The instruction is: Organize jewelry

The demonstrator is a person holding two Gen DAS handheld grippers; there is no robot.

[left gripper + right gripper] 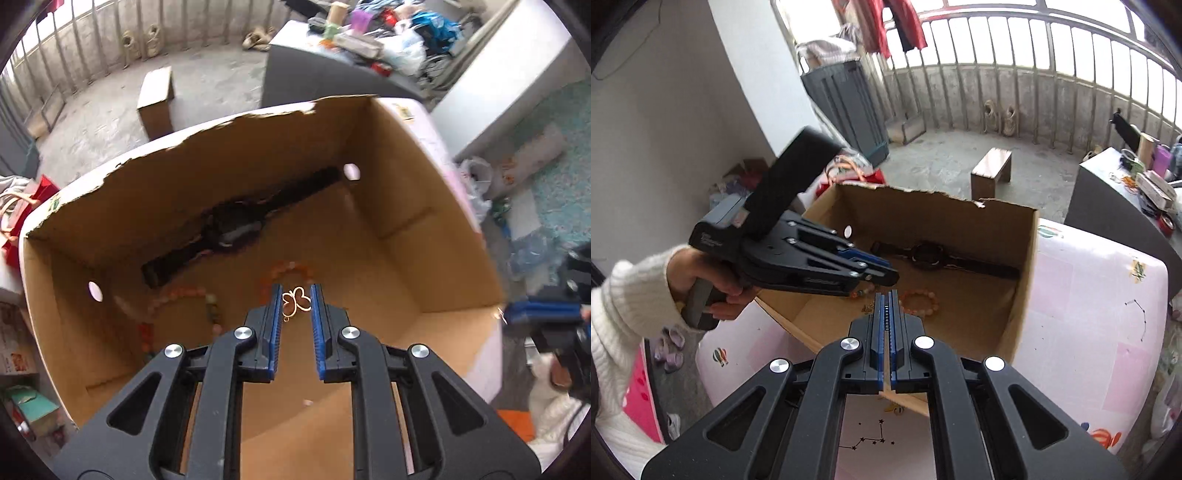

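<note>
An open cardboard box (221, 155) holds a black wristwatch (236, 225), orange bead bracelets (291, 269) and a thin gold butterfly-shaped piece (295, 301) on its floor. My left gripper (295, 295) is open above the box, its blue pads on either side of the butterfly piece, which looks loose below them. In the right wrist view the box (1023, 280) sits on a white patterned tabletop, the watch (927, 256) and a bead bracelet (919, 301) inside. My right gripper (887, 301) is shut and empty over the box's near edge. The left gripper (882, 271) reaches in from the left.
The box stands on a white table with printed patterns (1089, 295). A small wooden stool (991, 171) stands on the concrete balcony floor. A dark cluttered table (332, 70) lies beyond the box. A red bag (22, 214) sits by the box's left side.
</note>
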